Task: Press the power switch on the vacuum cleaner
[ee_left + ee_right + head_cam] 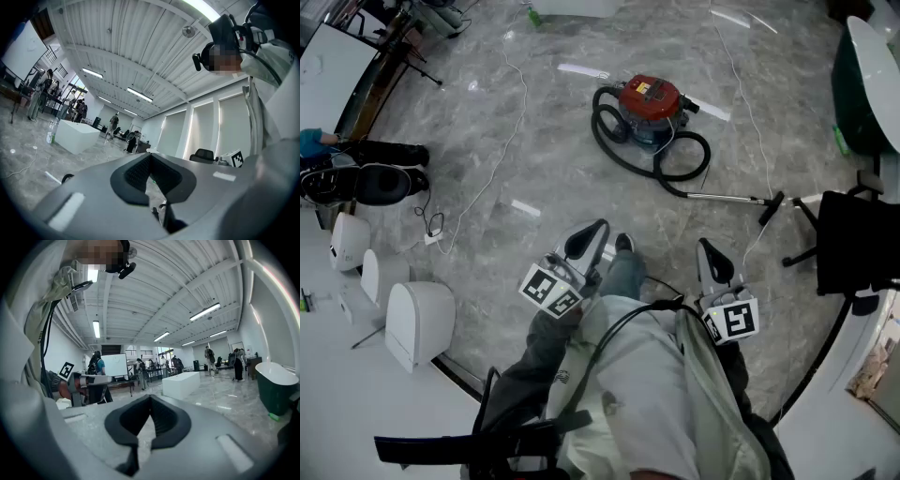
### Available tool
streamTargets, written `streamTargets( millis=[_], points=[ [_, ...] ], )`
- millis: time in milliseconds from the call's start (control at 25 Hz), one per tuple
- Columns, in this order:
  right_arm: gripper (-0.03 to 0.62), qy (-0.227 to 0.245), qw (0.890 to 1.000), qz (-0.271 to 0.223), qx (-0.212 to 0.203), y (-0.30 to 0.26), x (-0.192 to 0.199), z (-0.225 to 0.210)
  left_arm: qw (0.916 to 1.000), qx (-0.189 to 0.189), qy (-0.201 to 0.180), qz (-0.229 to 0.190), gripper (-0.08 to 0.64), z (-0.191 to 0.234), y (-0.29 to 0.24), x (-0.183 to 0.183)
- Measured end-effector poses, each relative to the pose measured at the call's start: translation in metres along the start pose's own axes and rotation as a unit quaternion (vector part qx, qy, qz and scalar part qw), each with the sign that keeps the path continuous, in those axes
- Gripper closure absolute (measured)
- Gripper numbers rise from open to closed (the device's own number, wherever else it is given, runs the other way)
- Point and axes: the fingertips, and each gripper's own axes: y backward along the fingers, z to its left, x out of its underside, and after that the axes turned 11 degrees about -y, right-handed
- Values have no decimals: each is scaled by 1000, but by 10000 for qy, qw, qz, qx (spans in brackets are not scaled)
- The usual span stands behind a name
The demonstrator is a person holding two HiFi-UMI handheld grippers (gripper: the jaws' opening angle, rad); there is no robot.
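Observation:
The vacuum cleaner (650,101), a red-topped canister with a yellow label, stands on the marble floor well ahead of me. Its black hose (609,141) loops around it, and a metal wand (727,197) lies off to the right. I cannot make out its power switch from here. My left gripper (589,234) and right gripper (710,253) are held close to my body, far short of the vacuum, both pointing forward. In the left gripper view the left gripper (152,173) is shut and empty. The right gripper (150,420) is also shut on nothing in the right gripper view.
A black chair (853,244) stands at the right, near the wand's end. White housings (417,319) sit on a white surface at the left. A thin cable (487,178) trails across the floor. A dark green tub (276,387), a white block (180,383) and people stand farther off.

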Motion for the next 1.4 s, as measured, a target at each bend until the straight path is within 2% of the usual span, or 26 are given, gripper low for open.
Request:
streamTargets(
  millis=[160,440,560,680,880,1040,1240,1400],
  points=[
    [591,14,9999,122,-23,49,17,-12,9998,-157,140,34,554,-53,9,22],
    [591,-154,9989,413,127,141,53,-50,9954,-660,698,-49,554,-139,43,62],
    [591,-98,9988,425,219,162,56,-59,9947,-818,619,-8,554,-160,60,63],
    [591,31,9991,360,227,163,49,-60,9946,-937,451,25,554,-162,70,56],
    [591,-242,9989,321,258,144,52,-57,9944,-1025,241,73,554,-141,71,48],
    [591,-211,9983,465,272,106,55,-50,9943,-1002,363,93,554,-100,62,52],
    [591,-148,9966,657,465,25,53,-40,9949,-827,564,104,554,-19,44,57],
    [591,60,9962,611,621,-54,36,-21,9960,-650,609,115,554,62,32,42]
  ],
)
